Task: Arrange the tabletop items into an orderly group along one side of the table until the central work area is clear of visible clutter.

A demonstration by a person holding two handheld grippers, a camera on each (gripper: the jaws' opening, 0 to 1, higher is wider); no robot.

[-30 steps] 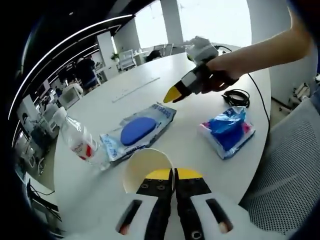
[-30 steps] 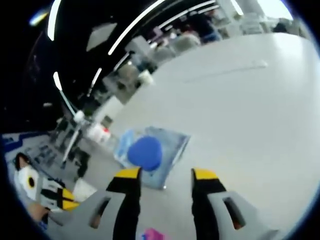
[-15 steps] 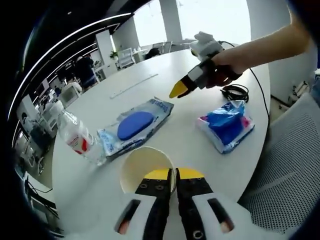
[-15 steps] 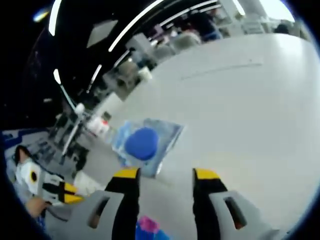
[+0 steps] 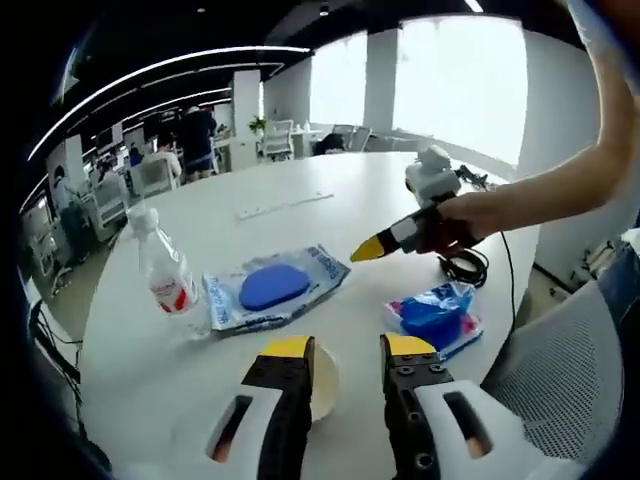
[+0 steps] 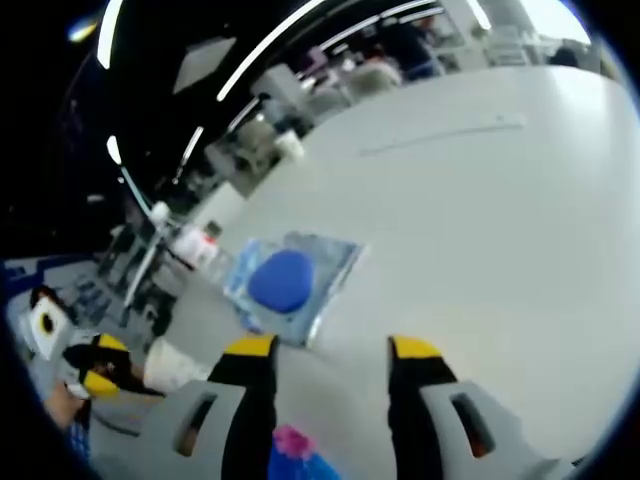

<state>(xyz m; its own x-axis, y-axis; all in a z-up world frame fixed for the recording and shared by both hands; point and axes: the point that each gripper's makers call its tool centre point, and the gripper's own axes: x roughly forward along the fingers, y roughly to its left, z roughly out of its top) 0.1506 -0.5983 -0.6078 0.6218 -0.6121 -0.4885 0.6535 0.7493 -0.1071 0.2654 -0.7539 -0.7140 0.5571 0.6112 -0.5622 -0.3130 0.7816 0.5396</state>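
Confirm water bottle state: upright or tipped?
Upright. In the left gripper view the water bottle stands on its base on the table, cap at top, beside the wipes pack.

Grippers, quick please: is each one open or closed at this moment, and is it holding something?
Left gripper: open, holding nothing; the paper cup sits between its jaws, not pinched.
Right gripper: open, holding nothing, above the blue tissue pack.

The left gripper [image 5: 338, 350] points forward with its two yellow-tipped jaws apart and nothing between them. The right gripper [image 6: 333, 350] has its jaws wide apart too. In the left gripper view, a bare arm [image 5: 560, 190] reaches in from the right, and its hand [image 5: 452, 222] holds the right gripper.
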